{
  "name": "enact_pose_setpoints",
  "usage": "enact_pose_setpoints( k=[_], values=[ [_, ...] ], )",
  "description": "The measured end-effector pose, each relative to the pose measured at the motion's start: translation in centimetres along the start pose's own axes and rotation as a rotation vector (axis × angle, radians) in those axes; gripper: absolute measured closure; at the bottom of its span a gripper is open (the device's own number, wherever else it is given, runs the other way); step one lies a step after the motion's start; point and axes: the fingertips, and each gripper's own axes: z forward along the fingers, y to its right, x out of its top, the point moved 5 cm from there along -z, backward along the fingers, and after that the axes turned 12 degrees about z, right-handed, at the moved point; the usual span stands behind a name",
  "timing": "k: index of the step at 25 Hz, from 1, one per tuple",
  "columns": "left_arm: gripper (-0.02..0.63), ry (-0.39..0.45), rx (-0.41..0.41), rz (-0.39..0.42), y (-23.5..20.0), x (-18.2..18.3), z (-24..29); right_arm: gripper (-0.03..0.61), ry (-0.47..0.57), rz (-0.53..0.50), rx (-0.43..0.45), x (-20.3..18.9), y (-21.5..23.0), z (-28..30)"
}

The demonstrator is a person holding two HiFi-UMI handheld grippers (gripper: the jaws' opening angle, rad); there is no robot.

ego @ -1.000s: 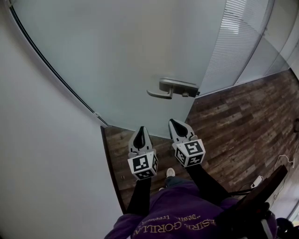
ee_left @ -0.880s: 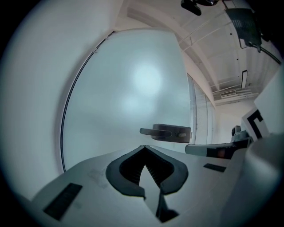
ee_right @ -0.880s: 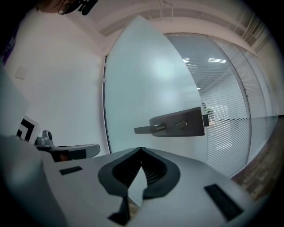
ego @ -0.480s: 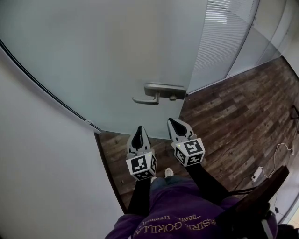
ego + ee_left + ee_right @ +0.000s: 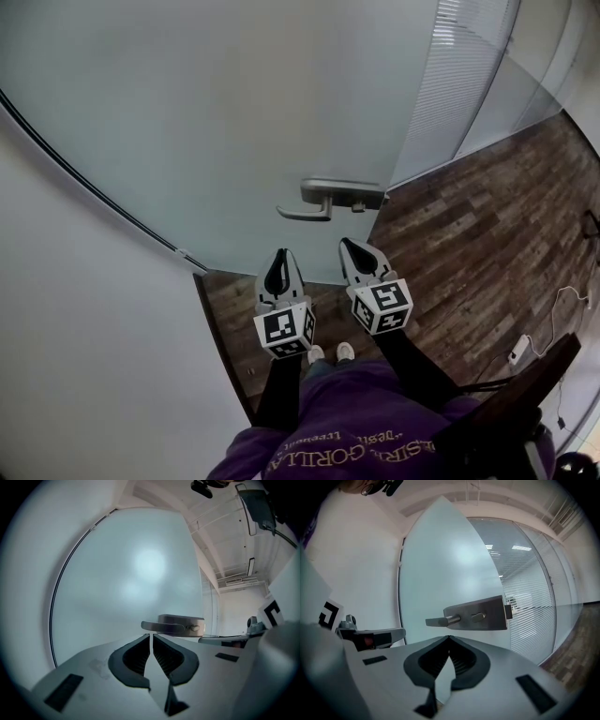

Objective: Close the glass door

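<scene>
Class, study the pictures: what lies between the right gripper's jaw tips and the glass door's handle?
Nothing: the stretch is bare. The right gripper view shows the shut right gripper just short of the door handle, not touching it.

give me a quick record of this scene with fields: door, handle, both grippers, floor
door: frosted glass door, white wall at its left
handle: metal lever handle near the door's right edge, lever pointing left
left gripper: left gripper, jaws together, empty, aimed at the door, short of it
right gripper: right gripper, jaws together, empty, just below the handle, not touching
floor: dark wood plank floor
</scene>
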Motion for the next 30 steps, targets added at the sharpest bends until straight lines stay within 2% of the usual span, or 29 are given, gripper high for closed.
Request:
enact_pose_setpoints(
  k=[3,5,6,12,17,21,27,30],
  values=[
    [0.612,-0.01,-0.008,0.035,-0.7,0.3,0.6,0.588,0.003,0.003,-0.006,0.0,-0.3,0.8],
    [0.608,-0.014,-0.028,0.096,-0.9,0.5,1.0,0.588,0.004,0.004,-0.007,-0.1,-0.6,1.4],
    [0.58,-0.018,-0.046,0.138,-0.9,0.6,1.2,0.588,0.003,0.005,-0.009,-0.2,-0.7,1.5],
    [0.5,-0.005,-0.129,0.434,-0.5,1.8,2.9,0.588,0.002,0.006,-0.021,-0.5,-1.0,2.2],
    [0.483,0.014,-0.195,0.64,-0.1,2.9,5.0,0.588,0.009,0.018,-0.044,-0.5,-0.4,2.1],
    [0.465,-0.014,-0.243,0.868,0.1,2.8,6.3,0.588,0.016,0.018,-0.055,-0.4,-0.1,2.0],
    [0.463,-0.026,-0.287,1.139,0.6,2.1,7.1,0.588,0.019,0.023,-0.073,-0.5,0.5,1.9],
    [0.463,-0.09,-0.306,1.284,0.3,1.0,7.6,0.588,0.018,0.021,-0.071,-0.7,0.8,2.0]
  ],
)
